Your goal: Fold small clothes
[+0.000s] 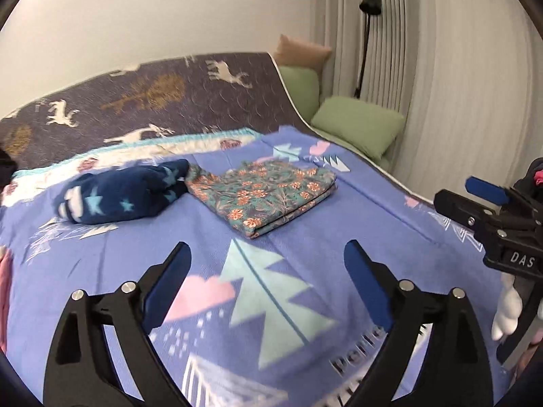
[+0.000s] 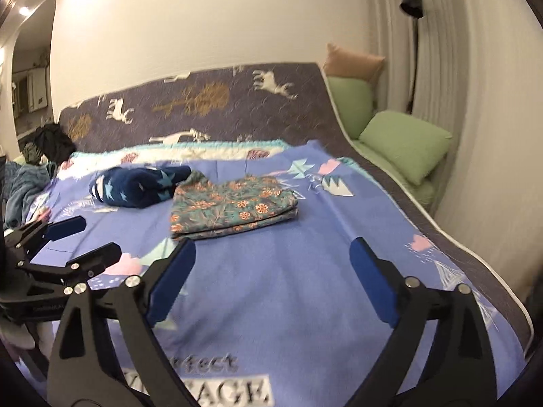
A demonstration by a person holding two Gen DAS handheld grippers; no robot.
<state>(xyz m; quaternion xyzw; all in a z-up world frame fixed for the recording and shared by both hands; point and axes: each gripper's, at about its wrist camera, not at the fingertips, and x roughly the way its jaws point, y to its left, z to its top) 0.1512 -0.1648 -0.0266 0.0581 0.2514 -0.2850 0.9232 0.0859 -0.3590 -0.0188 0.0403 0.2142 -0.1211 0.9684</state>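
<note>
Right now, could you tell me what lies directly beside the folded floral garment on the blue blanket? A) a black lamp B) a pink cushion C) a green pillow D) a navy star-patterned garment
D: the navy star-patterned garment lies against the left edge of the folded floral garment on the blue blanket.

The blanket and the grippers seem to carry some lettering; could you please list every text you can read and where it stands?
"DAS": white letters on the right gripper body.
"VINTAGE": partly cut off, on the blue blanket near its front edge.
"perfect": blurred, only partly legible, just above it.
Small print on the left gripper body: too small to read.
</note>
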